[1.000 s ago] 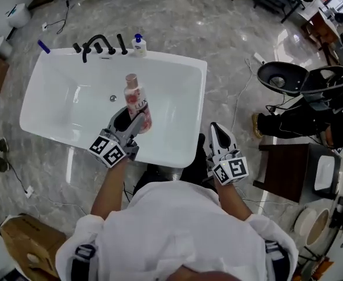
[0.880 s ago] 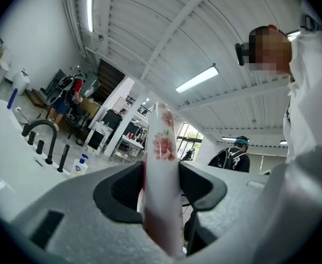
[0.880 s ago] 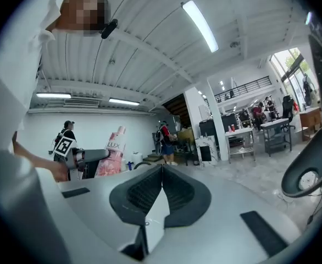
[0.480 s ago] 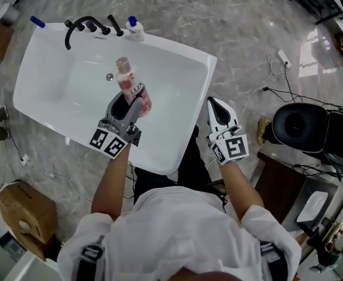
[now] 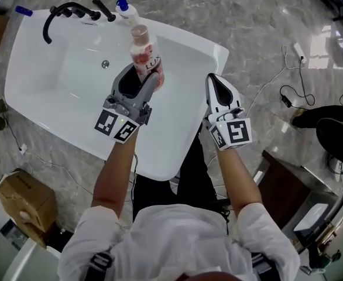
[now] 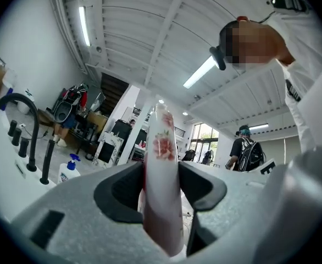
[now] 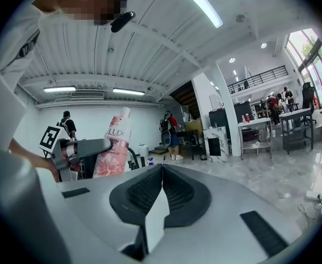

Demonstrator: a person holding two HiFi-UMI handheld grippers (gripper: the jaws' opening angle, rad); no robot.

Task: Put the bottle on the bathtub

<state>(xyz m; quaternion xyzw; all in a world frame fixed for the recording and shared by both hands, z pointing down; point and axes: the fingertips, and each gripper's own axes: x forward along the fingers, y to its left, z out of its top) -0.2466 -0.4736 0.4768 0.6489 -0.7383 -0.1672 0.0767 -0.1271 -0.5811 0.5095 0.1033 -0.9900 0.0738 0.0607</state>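
**Desk:** Moved since the earlier frame, has it?

**Photographer:** Yes. The bottle (image 5: pixel 146 57) has gone from over the middle of the bathtub (image 5: pixel 54 98) toward its far rim, and its cap now shows close to the blue-topped pump bottle (image 5: pixel 126 10). From the head view, the left claw (image 5: pixel 143 78) grips the pink bottle low on its body and holds it in the air above the white basin. The black faucet (image 5: pixel 60 13) stands on the same rim, farther left. The right claw (image 5: pixel 218 85) hangs over the tub's right-hand edge, apart from the bottle.

**Desk:** And the left gripper view?

**Photographer:** Both jaws press against the sides of the bottle (image 6: pixel 162 180), which rises upright between them with a rose print showing. Left of it are the faucet (image 6: pixel 23 120) and the pump bottle (image 6: pixel 68 169), both standing on the rim.

**Desk:** The right gripper view?

**Photographer:** The right claw (image 7: pixel 161 194) is clenched, its jaws meeting with nothing between them. Off to its left, the bottle (image 7: pixel 112 147) leans slightly in the left claw (image 7: pixel 78 147). Its label reads LUX.
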